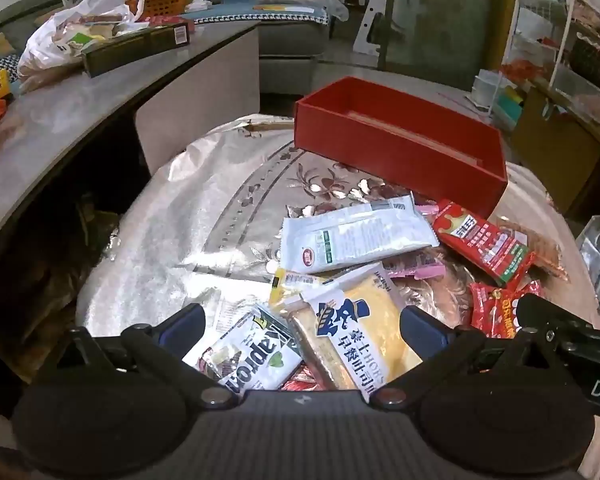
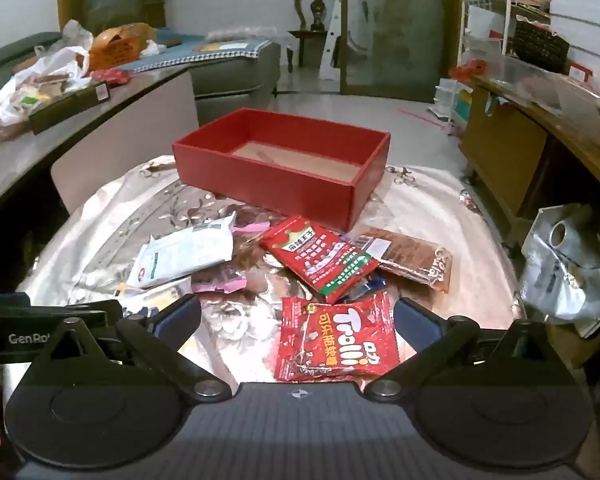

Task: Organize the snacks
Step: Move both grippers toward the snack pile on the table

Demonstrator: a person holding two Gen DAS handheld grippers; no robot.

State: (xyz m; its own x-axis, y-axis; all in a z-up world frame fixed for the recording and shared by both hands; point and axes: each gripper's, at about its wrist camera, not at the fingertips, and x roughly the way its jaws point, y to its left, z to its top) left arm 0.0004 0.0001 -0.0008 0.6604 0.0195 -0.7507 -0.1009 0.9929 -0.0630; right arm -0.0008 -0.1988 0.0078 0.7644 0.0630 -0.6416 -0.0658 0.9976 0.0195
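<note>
Snacks lie heaped on a round bench (image 2: 440,216) under a shiny flowered cloth, with a red box (image 2: 284,168) at its far side, toward twelve o'clock from both cameras. The box is open-topped and shows a bare brown floor inside.

In the left wrist view the left claw (image 1: 302,322) hangs over the near pile with its fingers wide apart and nothing pressed between them. Below the gap lie a yellow bread packet (image 1: 364,332) and, at eight o'clock from it, a white bag with black lettering (image 1: 256,360). A white sachet (image 1: 352,236) sits at twelve o'clock of the bread — just short of the red box (image 1: 400,148). A red and green packet (image 1: 484,244) lies at three o'clock of the sachet.

In the right wrist view the right claw (image 2: 296,318) is also spread wide, gripping nothing. A red gummy bag (image 2: 336,340) lies on the cloth between its fingers, untouched as far as shows. At twelve o'clock of it sits the red and green packet (image 2: 320,256), with a brown packet (image 2: 412,258) at its three o'clock.
</note>
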